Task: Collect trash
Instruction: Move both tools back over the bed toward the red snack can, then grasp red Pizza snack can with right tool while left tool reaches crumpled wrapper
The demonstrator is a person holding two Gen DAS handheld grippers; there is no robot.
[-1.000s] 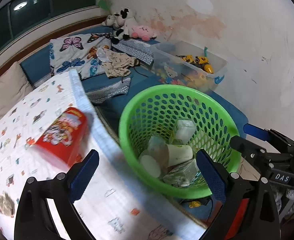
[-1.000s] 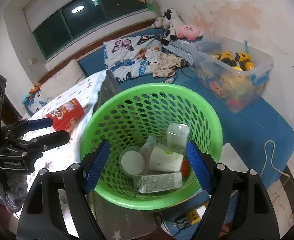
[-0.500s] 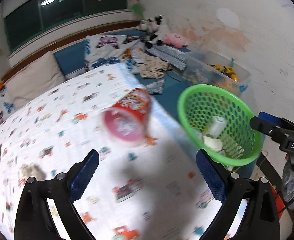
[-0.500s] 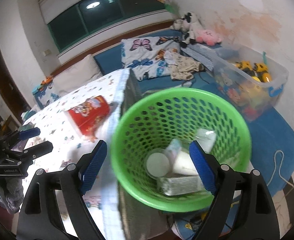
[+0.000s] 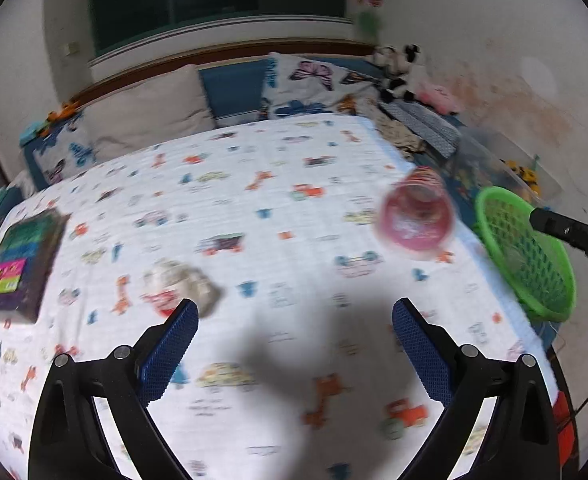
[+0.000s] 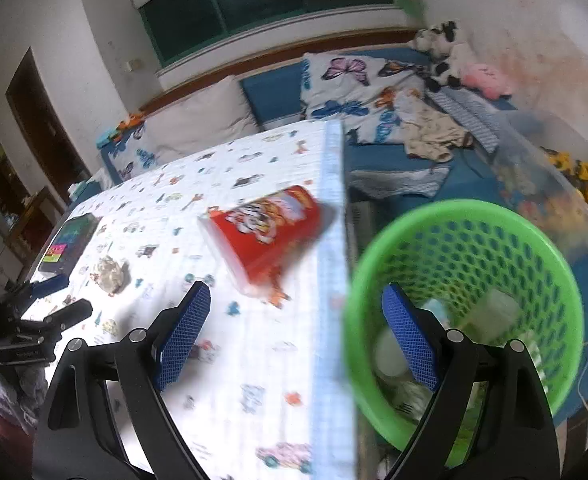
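A red snack cup (image 5: 416, 220) lies on its side on the patterned tablecloth near the table's right edge; it also shows in the right wrist view (image 6: 264, 242). A crumpled wad of paper (image 5: 180, 282) lies left of centre, just beyond my left fingertip; it shows too in the right wrist view (image 6: 112, 274). The green basket (image 6: 466, 308) holds several pieces of trash beside the table; in the left wrist view it (image 5: 528, 256) is at far right. My left gripper (image 5: 294, 344) is open and empty above the table. My right gripper (image 6: 294, 328) is open and empty, straddling the table edge and basket rim.
A dark box (image 5: 20, 258) with bright labels lies at the table's left edge. Behind the table stands a blue bench with pillows (image 6: 198, 120), clothes and plush toys (image 6: 454, 60). A clear bin of toys (image 6: 554, 176) stands beyond the basket.
Both grippers swung left, away from the basket and over the table. The left view now takes in the whole table, with the paper wad and dark box in sight.
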